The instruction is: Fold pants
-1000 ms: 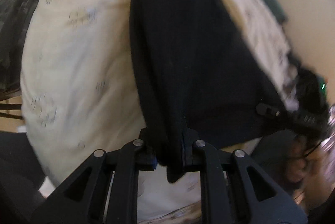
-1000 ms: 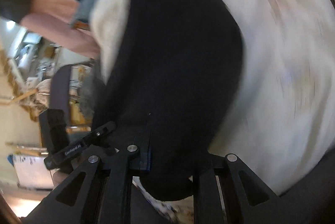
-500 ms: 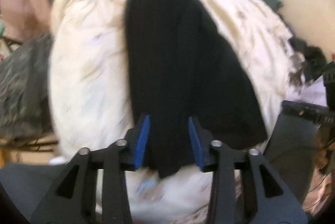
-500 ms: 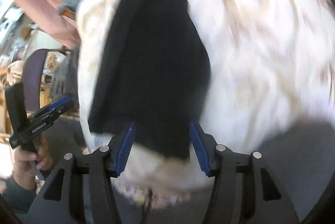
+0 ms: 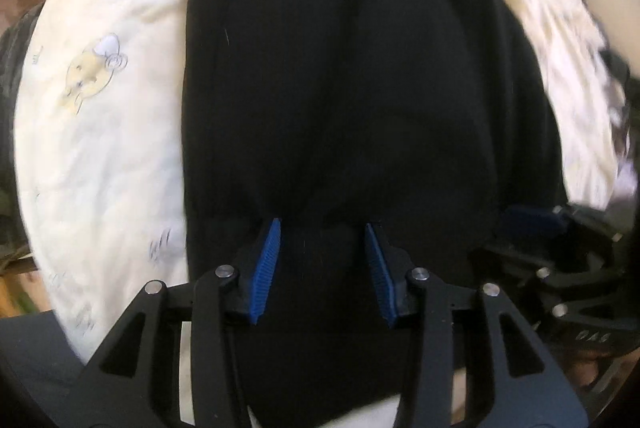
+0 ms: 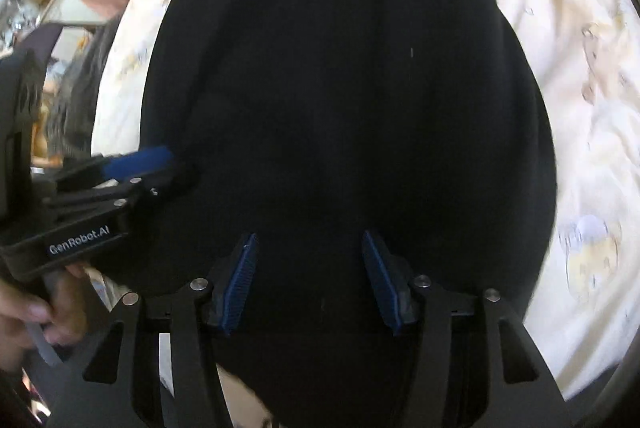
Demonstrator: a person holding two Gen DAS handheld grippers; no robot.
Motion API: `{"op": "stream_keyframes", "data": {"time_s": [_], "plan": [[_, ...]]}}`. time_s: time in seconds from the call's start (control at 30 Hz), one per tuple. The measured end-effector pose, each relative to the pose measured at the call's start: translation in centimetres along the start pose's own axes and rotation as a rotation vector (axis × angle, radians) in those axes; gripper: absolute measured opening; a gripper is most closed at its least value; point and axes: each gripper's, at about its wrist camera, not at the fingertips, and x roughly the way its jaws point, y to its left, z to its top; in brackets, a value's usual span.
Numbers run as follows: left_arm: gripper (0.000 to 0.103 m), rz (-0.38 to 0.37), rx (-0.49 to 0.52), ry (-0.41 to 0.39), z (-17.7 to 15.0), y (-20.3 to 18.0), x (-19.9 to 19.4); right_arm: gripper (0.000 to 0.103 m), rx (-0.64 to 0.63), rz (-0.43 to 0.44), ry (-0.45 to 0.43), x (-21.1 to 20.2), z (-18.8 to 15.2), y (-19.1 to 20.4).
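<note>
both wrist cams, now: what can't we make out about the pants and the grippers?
- Black pants: near end hidden behind the left gripper in the left wrist view; far end cut off by the top edge.
- Fold lines: cloth too dark in both views to tell layers or seams.
- Right gripper: open, but whether its pads touch the cloth cannot be told.
- Cream printed bedding: right side blurred in the right wrist view.
</note>
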Motion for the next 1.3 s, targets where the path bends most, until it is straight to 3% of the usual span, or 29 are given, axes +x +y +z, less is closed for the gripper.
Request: {"op": "stream_keyframes", "data": {"time_s": [0.2, 0.3, 0.4, 0.47, 0.53, 0.63, 0.77, 0.87, 1.03, 1.17, 1.23, 1.27, 1.3], "plan": [[0.055, 0.075, 0.15, -0.005, -4.9, -2.2, -1.3, 0.057, 0.031, 0.046, 0.051, -2.4, -2.7, -0.2], [0.064, 0.049, 0.138, -0.021, -5.6, -2.4, -2.7, 0.057, 0.027, 0.077, 0.079, -3.6, -3.2, -0.3], [0.065, -0.059, 0.039, -0.069, -4.1, -1.3, -5.1, 0.057, -0.012, 0.137, -0.017, -6.4, -3.0, -0.9], [0.066, -0.064, 0.003, -0.131, -2.6, -0.3, -6.8, 0.057, -0.037, 0.163, -0.136, -9.2, -2.2, -1.9], [0.073, -0.051, -0.044, -0.223, -0.4, 0.9, -8.7, 0.057, -0.027, 0.186, -0.222, -10.9, -0.8, -2.8], [0.074, -0.039, -0.113, -0.311, 2.6, 2.8, -10.4, 0.057, 0.03, 0.254, -0.318, -12.4, 2.5, -5.0], [0.074, -0.035, -0.11, -0.35, 7.7, 4.2, -10.8, 0.057, 0.059, 0.311, -0.407, -11.9, 7.5, -5.3], [0.074, -0.021, -0.082, -0.381, 13.9, 5.0, -9.3, 0.057, 0.08, 0.343, -0.446, -10.6, 11.1, -6.6], [0.073, -0.072, -0.135, -0.373, 23.5, 7.5, -6.7, 0.057, 0.146, 0.396, -0.459, -7.6, 14.3, -9.5], [0.073, -0.094, -0.147, -0.361, 30.5, 7.8, -3.9, 0.059, 0.17, 0.375, -0.407, -5.3, 13.9, -10.2], [0.073, -0.067, -0.135, -0.336, 33.5, 7.5, -1.8, 0.059, 0.175, 0.383, -0.413, -5.6, 13.7, -10.5], [0.069, -0.053, -0.135, -0.316, 34.3, 7.4, -0.9, 0.059, 0.176, 0.381, -0.423, -5.9, 13.4, -10.9], [0.051, -0.044, -0.14, -0.292, 35.1, 7.3, 0.1, 0.059, 0.181, 0.38, -0.431, -6.1, 13.4, -11.1]]}}
